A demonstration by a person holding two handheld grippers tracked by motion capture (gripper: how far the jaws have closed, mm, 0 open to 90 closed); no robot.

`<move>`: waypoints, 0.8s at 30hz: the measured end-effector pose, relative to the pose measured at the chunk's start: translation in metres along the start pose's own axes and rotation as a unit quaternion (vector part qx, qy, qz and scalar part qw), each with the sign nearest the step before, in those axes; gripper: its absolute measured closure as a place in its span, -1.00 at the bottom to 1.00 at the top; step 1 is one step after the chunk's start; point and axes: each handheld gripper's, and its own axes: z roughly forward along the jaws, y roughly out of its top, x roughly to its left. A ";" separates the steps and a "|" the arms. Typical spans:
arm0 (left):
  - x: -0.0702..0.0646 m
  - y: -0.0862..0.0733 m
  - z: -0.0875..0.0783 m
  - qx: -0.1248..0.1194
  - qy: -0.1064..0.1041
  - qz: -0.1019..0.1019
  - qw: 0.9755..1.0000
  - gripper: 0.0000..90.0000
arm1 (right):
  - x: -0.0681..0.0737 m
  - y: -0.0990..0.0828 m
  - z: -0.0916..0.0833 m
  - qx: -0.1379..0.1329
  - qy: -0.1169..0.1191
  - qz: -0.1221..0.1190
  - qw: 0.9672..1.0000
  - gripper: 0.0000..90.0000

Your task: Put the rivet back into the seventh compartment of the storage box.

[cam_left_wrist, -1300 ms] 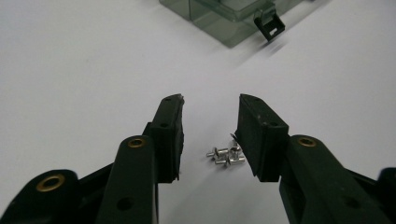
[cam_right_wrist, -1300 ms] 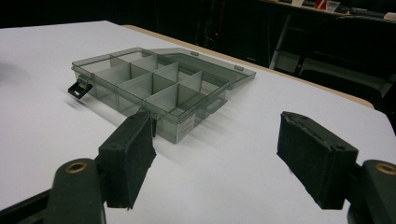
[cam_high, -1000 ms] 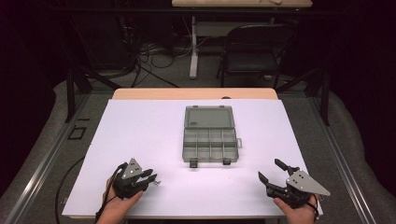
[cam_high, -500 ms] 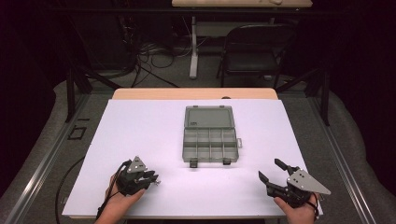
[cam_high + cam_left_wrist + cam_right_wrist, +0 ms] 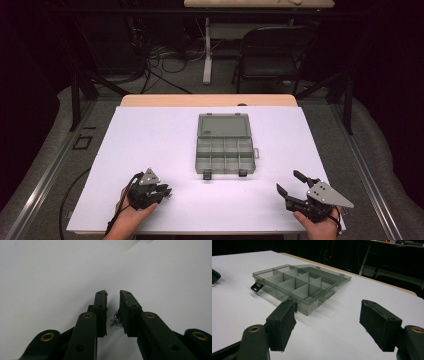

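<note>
A grey see-through compartment box (image 5: 225,150) lies open at mid-table, its lid flat on the far side and its compartments (image 5: 294,287) looking empty. My left gripper (image 5: 167,191) rests on the white table (image 5: 150,135) near the front left. Its jaws have just been closing and now stand a narrow gap apart (image 5: 113,293). A small silvery metal part (image 5: 115,321) lies on the table between them, close to the right-hand pad (image 5: 125,312); I see no pinch on it. My right gripper (image 5: 290,182) sits at the front right, wide open and empty (image 5: 328,307), pointing at the box.
Both hands are close to the table's front edge (image 5: 210,232). A wooden strip (image 5: 210,100) runs along the far edge. Beyond it stand a dark chair (image 5: 275,55), a desk leg (image 5: 206,50) and floor cables (image 5: 160,55).
The left gripper's jaws have drawn closer together. The right gripper and the box are where they were.
</note>
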 end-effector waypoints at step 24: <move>0.001 -0.008 -0.010 -0.009 -0.004 -0.007 1.000 0.66 | -0.001 0.000 -0.001 -0.002 0.000 0.008 1.000 -0.38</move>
